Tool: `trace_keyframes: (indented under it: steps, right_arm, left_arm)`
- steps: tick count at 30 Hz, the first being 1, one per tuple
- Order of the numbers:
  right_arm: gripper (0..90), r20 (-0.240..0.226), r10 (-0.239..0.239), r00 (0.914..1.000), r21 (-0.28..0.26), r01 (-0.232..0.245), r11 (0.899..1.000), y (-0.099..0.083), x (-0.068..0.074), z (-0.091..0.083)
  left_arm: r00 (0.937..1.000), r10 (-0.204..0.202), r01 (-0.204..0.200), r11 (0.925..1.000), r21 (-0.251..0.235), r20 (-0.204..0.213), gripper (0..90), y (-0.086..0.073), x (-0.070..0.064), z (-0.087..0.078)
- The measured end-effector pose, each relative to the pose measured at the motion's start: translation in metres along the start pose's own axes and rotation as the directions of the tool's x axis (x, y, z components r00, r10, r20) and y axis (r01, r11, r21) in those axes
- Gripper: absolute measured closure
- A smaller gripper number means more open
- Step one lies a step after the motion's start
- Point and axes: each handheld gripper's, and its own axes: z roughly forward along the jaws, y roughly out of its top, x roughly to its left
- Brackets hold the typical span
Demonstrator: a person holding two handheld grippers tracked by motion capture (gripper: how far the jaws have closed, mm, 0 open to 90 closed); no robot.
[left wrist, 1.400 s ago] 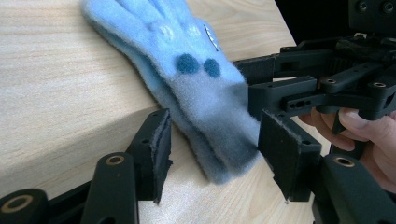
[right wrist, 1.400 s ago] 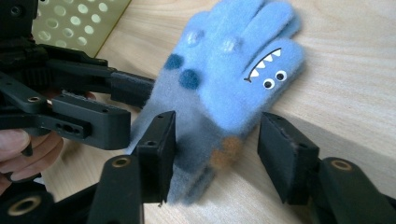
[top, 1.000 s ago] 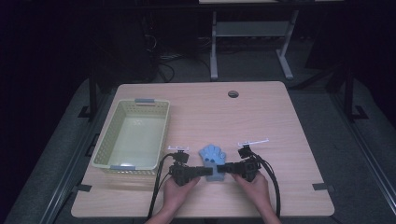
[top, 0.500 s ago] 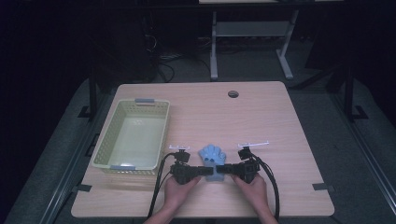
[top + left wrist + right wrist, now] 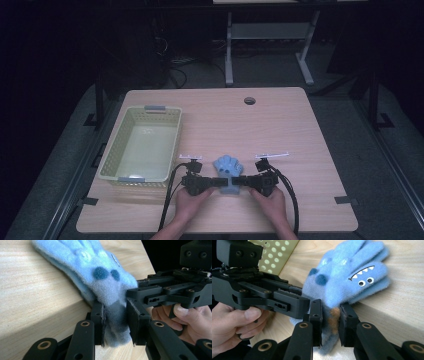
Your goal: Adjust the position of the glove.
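Left of the blue glove (image 5: 228, 167), the basket (image 5: 111, 159) (pale yellow) holds nothing.

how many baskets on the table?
1: the pale yellow basket at the table's left side, left of the blue glove that both grippers clamp.

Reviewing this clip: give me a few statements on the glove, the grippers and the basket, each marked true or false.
1. Both grippers clamp the blue glove at its cuff. True: the left gripper and right gripper each pinch it.
2. The glove lies in the basket. False: it is on the table, right of the basket.
3. The basket holds nothing. True.
4. The glove is plain. False: it bears eyes and a toothed mouth.
5. The right gripper is open. False: it is shut on the glove.
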Motion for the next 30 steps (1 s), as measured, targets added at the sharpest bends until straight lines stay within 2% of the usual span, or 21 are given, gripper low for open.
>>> trace_keyframes:
  steps: [1, 14, 26, 30]
  right_arm:
    - [75.8, -0.004, 0.004, 1.0000, -0.002, -0.004, 1.000, 0.000, 0.000, 0.000]
    - [76.5, -0.005, 0.002, 1.0000, -0.026, -0.003, 1.000, 0.000, 0.001, -0.002]
    - [76.6, -0.014, -0.003, 0.9999, -0.059, 0.002, 0.998, 0.005, 0.008, -0.009]
    - [76.6, -0.016, -0.015, 0.9997, -0.062, 0.014, 0.998, 0.006, 0.012, -0.011]
  left_arm:
    - [0.9999, -0.004, 0.004, 1.0000, 0.005, 0.012, 69.0, 0.001, 0.001, 0.000]
    - [0.9997, 0.006, -0.006, 0.9999, 0.008, 0.024, 70.3, 0.006, 0.002, -0.001]
    - [0.9974, 0.069, -0.070, 0.9976, 0.006, 0.020, 70.4, 0.016, -0.010, -0.009]
    - [0.9969, 0.075, -0.075, 0.9972, 0.004, 0.025, 70.4, 0.017, -0.013, -0.011]
